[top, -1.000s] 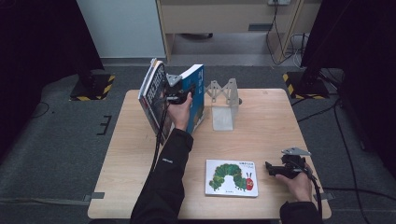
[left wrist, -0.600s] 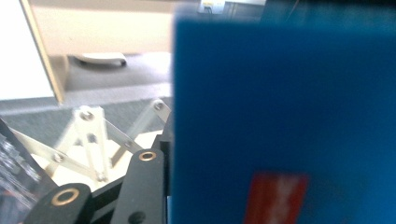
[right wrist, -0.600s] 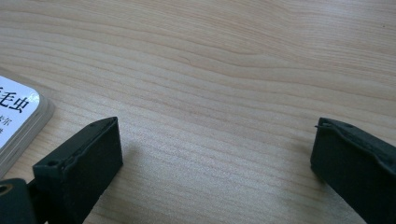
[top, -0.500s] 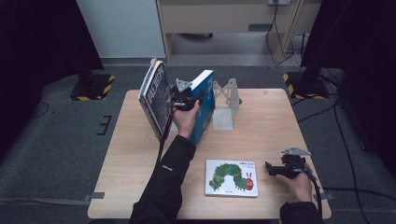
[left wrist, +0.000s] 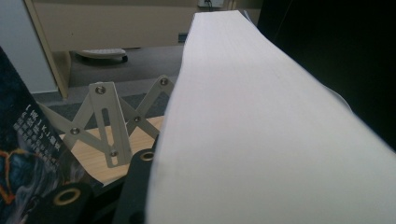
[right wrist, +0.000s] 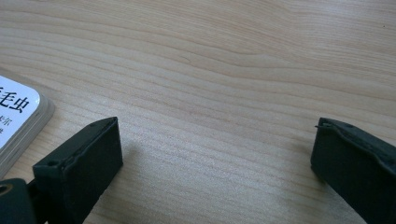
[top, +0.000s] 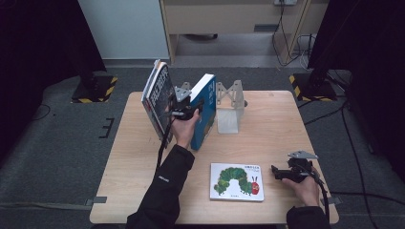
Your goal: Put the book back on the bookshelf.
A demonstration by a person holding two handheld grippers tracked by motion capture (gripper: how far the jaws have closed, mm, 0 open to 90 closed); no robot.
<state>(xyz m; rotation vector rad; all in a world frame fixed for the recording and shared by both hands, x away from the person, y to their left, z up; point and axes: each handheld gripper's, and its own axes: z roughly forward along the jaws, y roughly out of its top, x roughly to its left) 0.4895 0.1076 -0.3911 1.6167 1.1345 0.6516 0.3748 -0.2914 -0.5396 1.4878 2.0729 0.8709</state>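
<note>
High view: the left gripper [top: 187, 108] is gripping the blue book [top: 204, 109] by its page edge, holding it upright and slightly tilted over the far part of the worktop [top: 143, 157]. The book is standing between the dark book [top: 158, 98], which is leaning at the worktop's far left, and the folding rack [top: 229, 102], which is sitting just beside it to the right. Whether the blue book is touching the rack cannot be told. The person's dark sleeve [top: 165, 191] is reaching in from the bottom edge.

Left gripper view: the blue book's white page block [left wrist: 261, 135] is lying clamped between the jaws, one black jaw showing at the bottom beside it. The rack's crossed metal strips [left wrist: 114, 123] are standing close behind, and the dark book's cover [left wrist: 23, 149] is showing at the left edge.

Right gripper view: the right gripper [right wrist: 215, 154] is resting low over bare wood with its jaws standing wide apart and nothing between them. The corner of the caterpillar book [right wrist: 21, 116] is lying flat just beside one jaw. In the high view that gripper [top: 286, 172] is sitting at the near right of the worktop, next to the caterpillar book [top: 236, 181].
</note>
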